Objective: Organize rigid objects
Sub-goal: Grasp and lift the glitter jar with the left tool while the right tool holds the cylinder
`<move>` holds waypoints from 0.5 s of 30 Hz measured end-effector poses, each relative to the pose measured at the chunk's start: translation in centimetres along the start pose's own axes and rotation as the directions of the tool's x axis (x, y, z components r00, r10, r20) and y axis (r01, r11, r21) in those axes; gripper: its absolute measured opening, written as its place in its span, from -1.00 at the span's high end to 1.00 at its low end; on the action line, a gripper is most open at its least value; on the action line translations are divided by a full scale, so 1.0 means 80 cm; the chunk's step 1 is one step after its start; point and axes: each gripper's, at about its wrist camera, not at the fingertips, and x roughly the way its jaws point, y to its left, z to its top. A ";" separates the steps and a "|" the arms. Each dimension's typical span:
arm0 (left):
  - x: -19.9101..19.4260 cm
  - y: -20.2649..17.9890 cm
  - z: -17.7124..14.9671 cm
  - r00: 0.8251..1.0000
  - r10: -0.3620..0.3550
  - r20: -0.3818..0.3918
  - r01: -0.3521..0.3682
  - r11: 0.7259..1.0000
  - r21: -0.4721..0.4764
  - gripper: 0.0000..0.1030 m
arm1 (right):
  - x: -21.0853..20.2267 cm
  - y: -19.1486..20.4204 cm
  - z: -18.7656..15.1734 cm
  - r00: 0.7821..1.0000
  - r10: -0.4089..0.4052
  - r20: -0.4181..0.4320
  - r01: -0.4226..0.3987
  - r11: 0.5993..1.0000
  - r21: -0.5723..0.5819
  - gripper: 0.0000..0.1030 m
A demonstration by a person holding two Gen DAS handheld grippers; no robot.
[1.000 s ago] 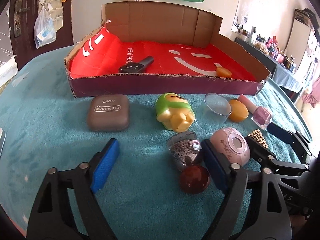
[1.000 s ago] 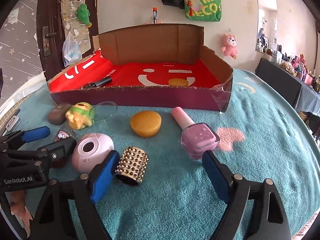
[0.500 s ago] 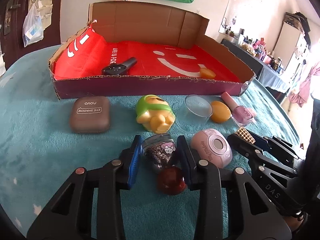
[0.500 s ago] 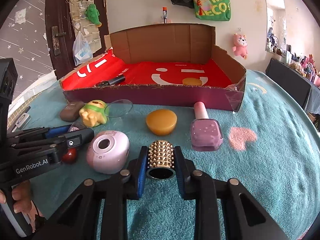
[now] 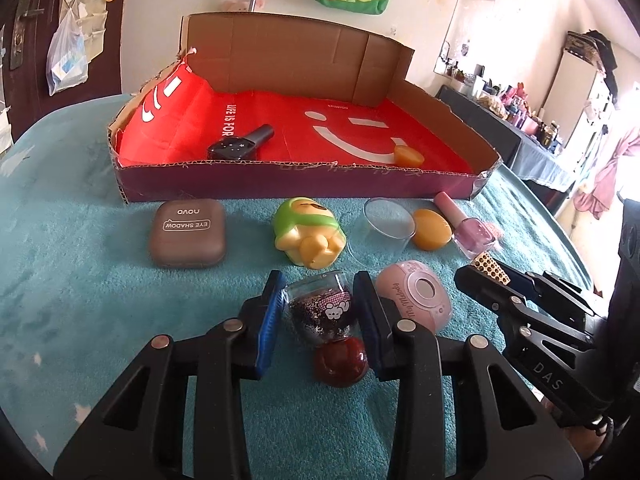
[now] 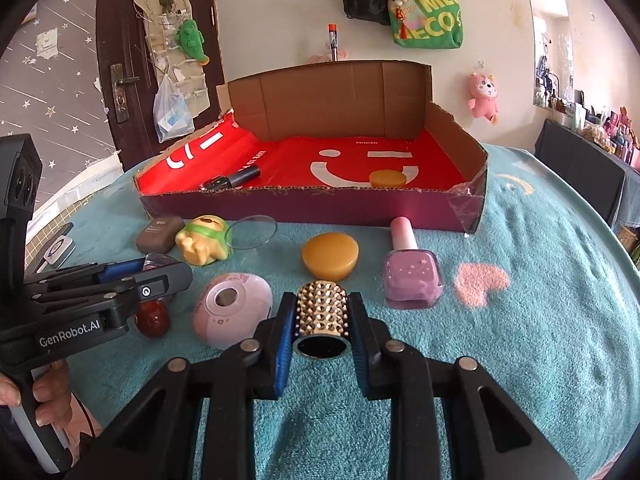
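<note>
My left gripper (image 5: pixel 320 312) is shut on a glitter bottle (image 5: pixel 320 314) with a dark red round cap (image 5: pixel 341 362), lifted slightly above the teal cloth. My right gripper (image 6: pixel 321 316) is shut on a gold studded tube (image 6: pixel 322 312); it also shows in the left wrist view (image 5: pixel 492 268). A cardboard box (image 5: pixel 296 182) lined in red stands behind, with a black bottle (image 5: pixel 240 145) and an amber puck (image 5: pixel 408 156) inside.
On the cloth in front of the box lie a brown eye-shadow case (image 5: pixel 187 233), a green-yellow toy (image 5: pixel 308 232), a clear lid (image 5: pixel 386 228), an amber puck (image 6: pixel 330 256), a pink nail polish bottle (image 6: pixel 412 276) and a pink round case (image 6: pixel 232 310).
Both grippers went from wide open to shut, the left on the glitter bottle, the right on the studded tube. Both have since risen slightly with their objects.
</note>
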 end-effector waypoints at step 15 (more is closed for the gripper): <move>-0.008 -0.001 0.001 1.000 -0.011 0.018 0.011 1.000 0.004 0.36 | 0.000 0.001 -0.003 1.000 0.002 -0.002 -0.002 1.000 -0.006 0.47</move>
